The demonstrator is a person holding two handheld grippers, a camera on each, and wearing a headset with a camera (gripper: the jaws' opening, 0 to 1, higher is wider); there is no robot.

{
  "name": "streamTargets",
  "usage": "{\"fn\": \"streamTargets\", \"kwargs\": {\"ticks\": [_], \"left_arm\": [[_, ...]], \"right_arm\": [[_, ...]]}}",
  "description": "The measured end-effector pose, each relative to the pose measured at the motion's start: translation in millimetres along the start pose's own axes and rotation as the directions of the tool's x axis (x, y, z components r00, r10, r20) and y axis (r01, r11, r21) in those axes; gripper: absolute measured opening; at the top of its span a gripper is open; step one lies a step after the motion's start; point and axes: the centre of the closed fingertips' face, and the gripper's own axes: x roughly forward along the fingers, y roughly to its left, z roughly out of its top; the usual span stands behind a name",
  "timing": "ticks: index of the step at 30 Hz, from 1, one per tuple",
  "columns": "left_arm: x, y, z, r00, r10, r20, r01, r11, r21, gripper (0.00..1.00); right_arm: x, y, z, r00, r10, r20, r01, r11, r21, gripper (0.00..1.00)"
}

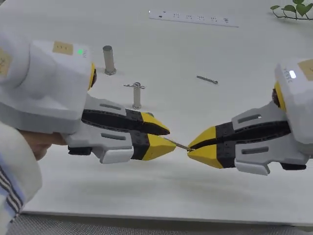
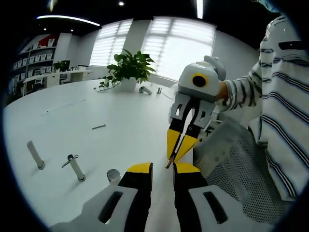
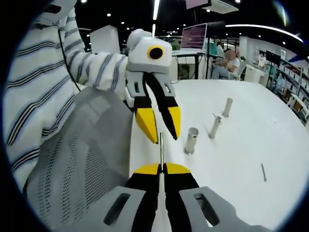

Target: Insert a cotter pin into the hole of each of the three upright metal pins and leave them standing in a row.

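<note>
Loose cotter pin [image 1: 207, 80] right of upright pins [image 1: 137, 97]

The white table [image 1: 195, 161] carries 3 upright grey metal pins [image 3: 191, 140], a loose thin metal cotter pin [image 1: 207, 79], a long white power strip [image 1: 193, 18] and a green potted plant [image 2: 128, 70].

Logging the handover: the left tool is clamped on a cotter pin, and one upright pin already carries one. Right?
No: the right tool is clamped on the cotter pin, as the right gripper view shows; the left tool is open. One upright pin already carries one.
</note>
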Motion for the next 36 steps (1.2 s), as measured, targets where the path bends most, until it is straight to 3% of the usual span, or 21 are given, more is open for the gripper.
{"fn": "streamTargets", "kwargs": {"ticks": [4,12,17,22,27,32,36], "left_arm": [[-7.4,7.2,-5.4,0.9995,0.031,-0.009,-0.031,0.999,-0.014,0.19],[-25.1,30.0,-29.0,0.9895,0.114,-0.089,-0.12,0.991,-0.063,0.27],[-26.1,40.8,-42.0,0.9845,0.129,-0.118,-0.14,0.986,-0.088,0.3],[-19.8,48.7,-50.9,0.9786,0.149,-0.142,-0.159,0.985,-0.062,0.43],[-9.6,57.1,-64.2,0.9743,0.151,-0.167,-0.157,0.987,-0.023,0.44],[-0.3,65.6,-66.9,0.9676,0.178,-0.179,-0.171,0.984,0.055,0.44],[4.3,70.4,-61.4,0.9716,0.183,-0.149,-0.173,0.982,0.078,0.43]], "right_arm": [[1.1,-3.8,-3.7,0.9992,-0.002,-0.039,0.002,1.0,-0.002,0.04],[3.6,-17.8,-9.9,0.9947,-0.023,-0.1,0.025,1.0,0.017,0.04],[7.8,-26.6,-13.0,0.9883,-0.047,-0.145,0.049,0.999,0.016,0.04],[13.0,-29.8,-15.8,0.9821,-0.054,-0.181,0.057,0.998,0.011,0.04],[16.0,-36.3,-17.6,0.9755,-0.08,-0.205,0.081,0.997,-0.001,0.04],[19.0,-40.8,-15.0,0.9716,-0.093,-0.218,0.092,0.996,-0.013,0.04],[22.3,-43.8,-13.2,0.9687,-0.107,-0.224,0.104,0.994,-0.026,0.04]]}}
